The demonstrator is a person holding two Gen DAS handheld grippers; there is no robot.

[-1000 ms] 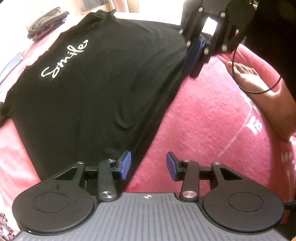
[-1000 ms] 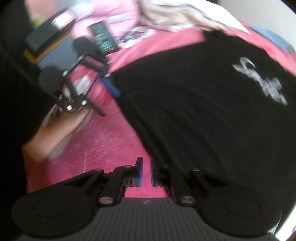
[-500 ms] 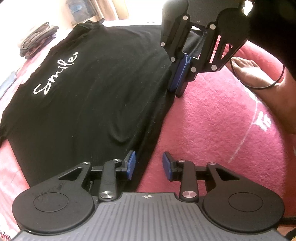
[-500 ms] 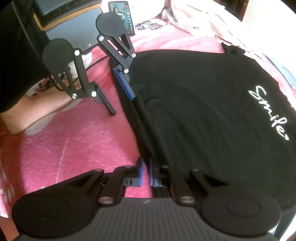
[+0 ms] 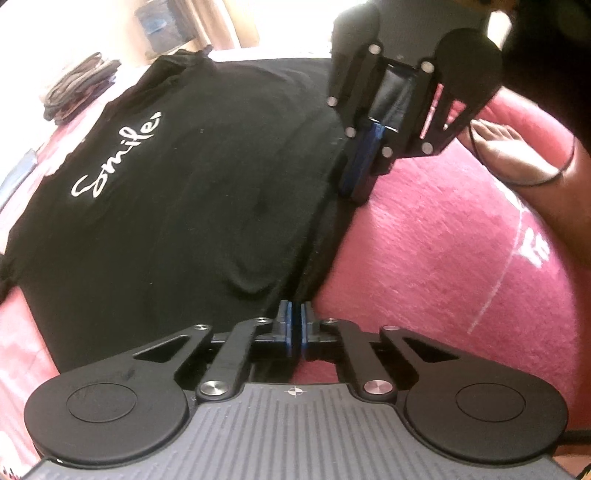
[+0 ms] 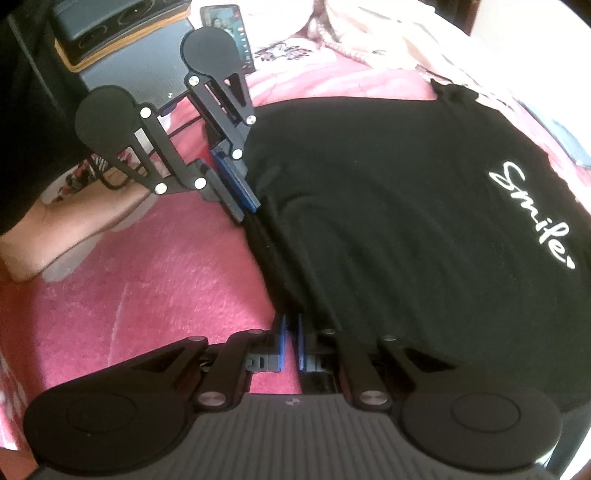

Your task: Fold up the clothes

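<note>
A black T-shirt (image 5: 184, 221) with white "Smile" lettering lies flat on a pink blanket (image 5: 443, 258). My left gripper (image 5: 294, 317) is shut on the shirt's near hem edge, with black cloth pinched between its blue pads. Farther along the same edge, my right gripper (image 5: 356, 188) points down onto the hem. In the right wrist view the right gripper (image 6: 290, 332) is shut on the T-shirt (image 6: 406, 221) hem, a fold of cloth running up between its pads. The left gripper (image 6: 243, 206) there grips the far end of that edge.
A person's bare foot (image 5: 517, 155) and leg (image 6: 74, 221) rest on the blanket (image 6: 147, 277) beside the hem. A stack of folded clothes (image 5: 81, 85) lies beyond the shirt. A phone (image 6: 229, 33), a dark box (image 6: 110, 22) and pale bedding (image 6: 369, 33) lie at the bed's far side.
My left gripper's jaws have closed from wide apart onto the hem edge. The right gripper has come down along the hem and its narrow gap has tightened on the cloth.
</note>
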